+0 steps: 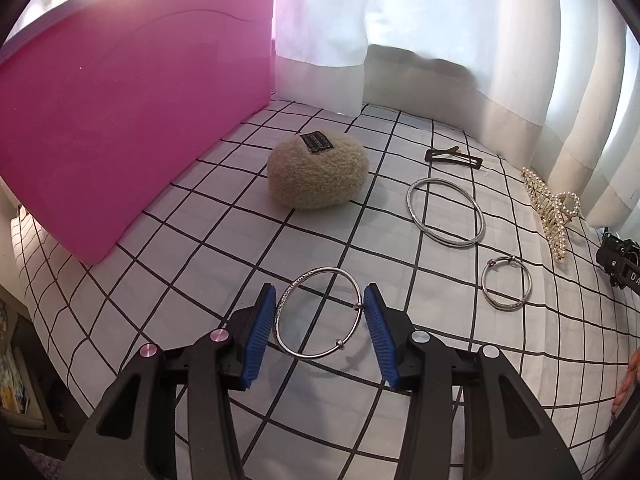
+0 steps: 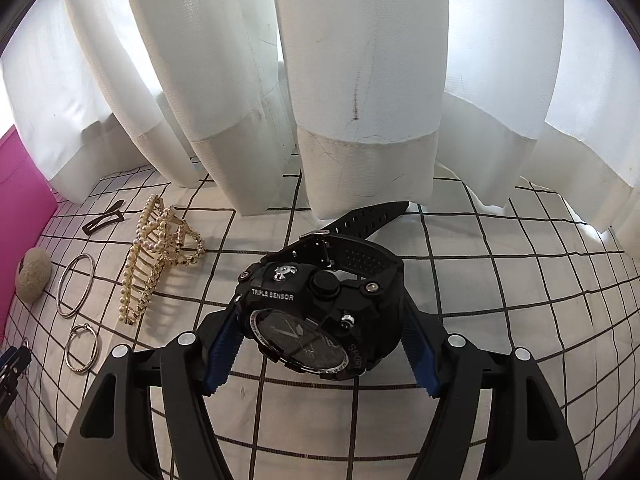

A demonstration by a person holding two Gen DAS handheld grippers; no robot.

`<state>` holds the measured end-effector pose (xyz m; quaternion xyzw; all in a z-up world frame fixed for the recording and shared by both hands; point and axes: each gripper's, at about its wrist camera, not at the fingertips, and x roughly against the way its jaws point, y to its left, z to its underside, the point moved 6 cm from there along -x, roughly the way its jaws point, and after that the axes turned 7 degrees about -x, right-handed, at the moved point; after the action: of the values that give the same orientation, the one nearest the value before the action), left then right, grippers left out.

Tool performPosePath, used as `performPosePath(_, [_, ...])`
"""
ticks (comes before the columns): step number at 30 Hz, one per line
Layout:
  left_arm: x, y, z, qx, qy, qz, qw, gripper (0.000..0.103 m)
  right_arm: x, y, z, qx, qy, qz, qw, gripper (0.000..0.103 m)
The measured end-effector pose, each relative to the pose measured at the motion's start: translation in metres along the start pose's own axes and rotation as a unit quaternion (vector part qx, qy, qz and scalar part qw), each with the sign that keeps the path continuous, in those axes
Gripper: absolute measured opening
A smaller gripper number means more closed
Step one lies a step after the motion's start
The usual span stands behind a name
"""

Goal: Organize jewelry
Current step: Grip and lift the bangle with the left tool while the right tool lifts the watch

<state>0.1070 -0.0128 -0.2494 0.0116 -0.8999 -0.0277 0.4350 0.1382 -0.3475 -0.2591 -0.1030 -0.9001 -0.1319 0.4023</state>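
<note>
A thin silver bangle (image 1: 310, 355) with small beads sits between the blue pads of my left gripper (image 1: 320, 293), which is shut on its two sides and holds it slightly above the checked cloth (image 1: 192, 264). In the right wrist view my right gripper (image 2: 320, 311) is shut on a chunky black sports watch (image 2: 304, 336), pads pressed on both sides of the case. The watch is tilted with its dial facing me and its strap trailing toward the curtain. On the cloth lie a large silver bangle (image 1: 409, 204), a small silver bangle (image 1: 503, 307), a pearl hair claw (image 1: 548, 208) and a brown hair clip (image 1: 454, 158).
A pink box (image 1: 120, 120) stands at the left of the cloth, with a beige fluffy puff (image 1: 318, 172) beside it. White curtains (image 2: 360, 80) hang along the far edge. Dark shelving (image 1: 24, 380) shows beyond the cloth's near left edge.
</note>
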Motion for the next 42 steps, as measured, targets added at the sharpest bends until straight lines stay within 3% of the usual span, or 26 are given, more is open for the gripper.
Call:
performPosePath(14, [0.036,-0.014,-0.004,-0.013,-0.006,0.013,0.9998,0.045,0.045,-0.005,0.032,0.005,0.007,-0.023,1.0,0.068])
performPosePath(22, [0.071,-0.013,-0.021,-0.009,-0.022,0.011,0.9997,0.045,0.085,-0.003,0.026,0.022,0.004,-0.042,0.999,0.068])
performPosePath(32, [0.137,0.016,-0.05,0.015,-0.059,-0.011,0.9981,0.045,0.137,0.048,-0.003,0.071,-0.019,-0.098,0.992,0.068])
performPosePath(42, [0.176,0.072,-0.088,0.039,-0.093,-0.011,0.9948,0.045,0.16,0.136,-0.035,0.12,-0.042,-0.141,0.982,0.068])
